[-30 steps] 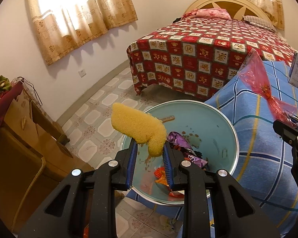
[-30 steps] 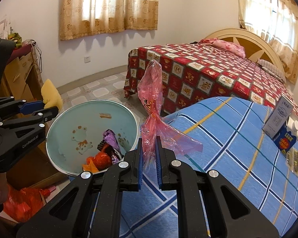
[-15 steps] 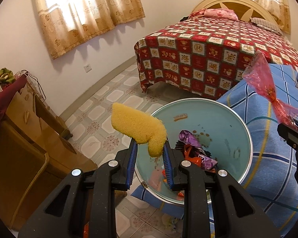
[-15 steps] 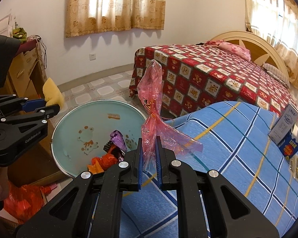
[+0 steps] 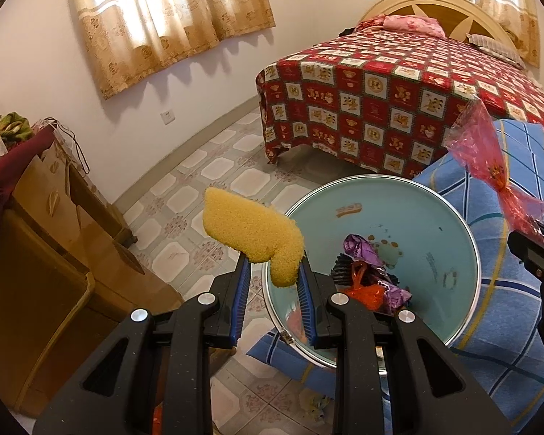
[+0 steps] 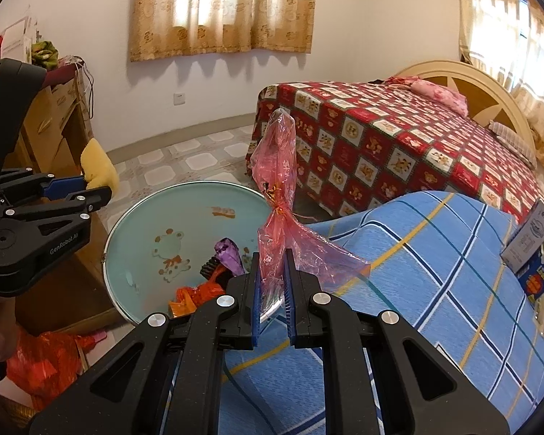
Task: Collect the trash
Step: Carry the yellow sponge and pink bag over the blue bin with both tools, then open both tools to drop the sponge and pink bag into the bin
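Currently: left gripper (image 5: 273,272) was clamped on a yellow sponge (image 5: 250,232), held at the near rim of the teal basin (image 5: 435,217). Right gripper (image 6: 272,272) was pinched narrow on a pink plastic wrapper (image 6: 275,166), over the basin's edge beside the blue checked cover (image 6: 435,272). Wrappers (image 5: 366,275) lay in the basin.

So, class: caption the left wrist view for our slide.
Left gripper carries a yellow sponge toward the basin.
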### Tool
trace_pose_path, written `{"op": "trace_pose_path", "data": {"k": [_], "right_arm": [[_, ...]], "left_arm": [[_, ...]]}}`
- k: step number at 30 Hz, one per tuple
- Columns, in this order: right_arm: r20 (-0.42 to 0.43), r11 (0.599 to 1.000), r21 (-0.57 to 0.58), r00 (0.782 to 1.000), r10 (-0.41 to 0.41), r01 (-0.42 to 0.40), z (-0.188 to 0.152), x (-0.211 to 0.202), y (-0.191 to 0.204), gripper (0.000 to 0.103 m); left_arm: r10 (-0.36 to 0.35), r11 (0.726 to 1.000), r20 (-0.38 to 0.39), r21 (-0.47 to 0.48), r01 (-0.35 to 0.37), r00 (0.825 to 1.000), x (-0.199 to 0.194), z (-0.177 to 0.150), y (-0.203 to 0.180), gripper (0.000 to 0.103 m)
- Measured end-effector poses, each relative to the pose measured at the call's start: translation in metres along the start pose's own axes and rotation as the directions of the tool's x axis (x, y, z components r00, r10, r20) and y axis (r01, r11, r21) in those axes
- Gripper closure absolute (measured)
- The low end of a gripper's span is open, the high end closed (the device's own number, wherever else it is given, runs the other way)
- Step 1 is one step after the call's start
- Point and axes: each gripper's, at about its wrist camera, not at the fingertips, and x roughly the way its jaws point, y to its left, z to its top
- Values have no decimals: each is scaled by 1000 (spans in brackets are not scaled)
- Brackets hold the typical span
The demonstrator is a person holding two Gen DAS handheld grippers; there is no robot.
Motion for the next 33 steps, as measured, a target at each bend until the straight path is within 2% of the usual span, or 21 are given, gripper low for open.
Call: {"op": "trace_pose_path", "data": {"k": [18, 22, 26, 28, 29, 30, 33], "right_arm": [[-7, 999, -38, 1000, 26, -26, 7, 13, 12, 91], [4, 999, -37, 999, 40, -40, 8, 14, 11, 90], [18, 998, -15, 998, 58, -58, 6, 14, 5, 77], [23, 998, -5, 998, 59, -59, 7, 12, 4, 70], [26, 998, 1, 998, 58, -58, 6, 11, 3, 63], [25, 998, 9, 998, 63, -63, 6, 10, 2, 61], [41, 998, 31, 997, 59, -60, 5, 2, -3, 54]], "left_arm": [[-13, 1000, 1, -12, 13, 1000, 2, 1, 5, 76], [-31, 999, 9, -12, 31, 999, -1, 2, 2, 70], [-46, 999, 17, -15, 46, 999, -4, 2, 0, 64], [-54, 998, 21, -19, 54, 998, -6, 2, 0, 48], [-50, 999, 25, -19, 51, 998, -7, 2, -1, 44], [-47, 999, 27, -18, 47, 999, -8, 2, -2, 39], [-55, 998, 29, -22, 55, 998, -12, 2, -3, 37]]}}
